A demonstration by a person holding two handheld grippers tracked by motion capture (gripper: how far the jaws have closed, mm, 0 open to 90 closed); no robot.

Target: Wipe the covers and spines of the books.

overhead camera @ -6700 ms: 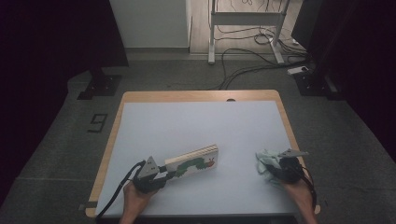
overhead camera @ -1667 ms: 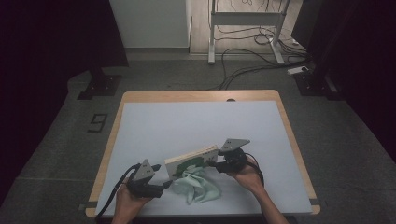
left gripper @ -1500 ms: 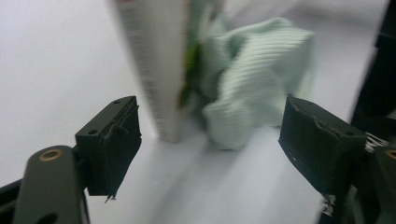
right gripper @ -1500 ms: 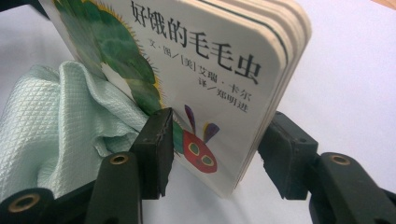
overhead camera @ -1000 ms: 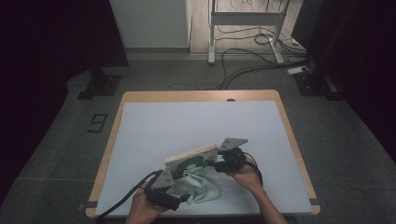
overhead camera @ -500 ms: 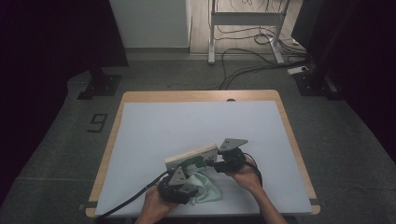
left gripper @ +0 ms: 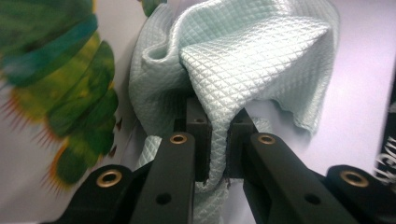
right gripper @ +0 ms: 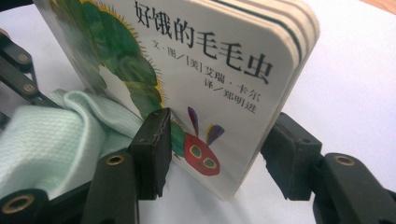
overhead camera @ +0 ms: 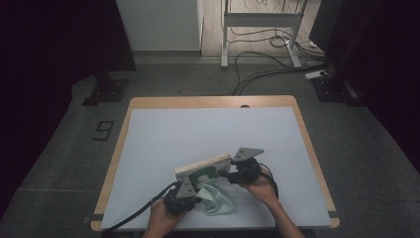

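Near the front edge of the counter: board book propped on its long edge, long axis running left to right and rising slightly toward the far right. Right hand-held gripper clamped across the book's thickness at its right end, one jaw on the caterpillar cover, the other on the back. Pale green cloth bunched just in front of the cover, touching it. Left hand-held gripper directly below the cloth, jaws just closed and now pinching a fold of it. Closer to the cloth: the left hand. Compared with a second ago: left hand-held gripper shifted right, in under the book; cloth more gathered; book and right hand unmoved.
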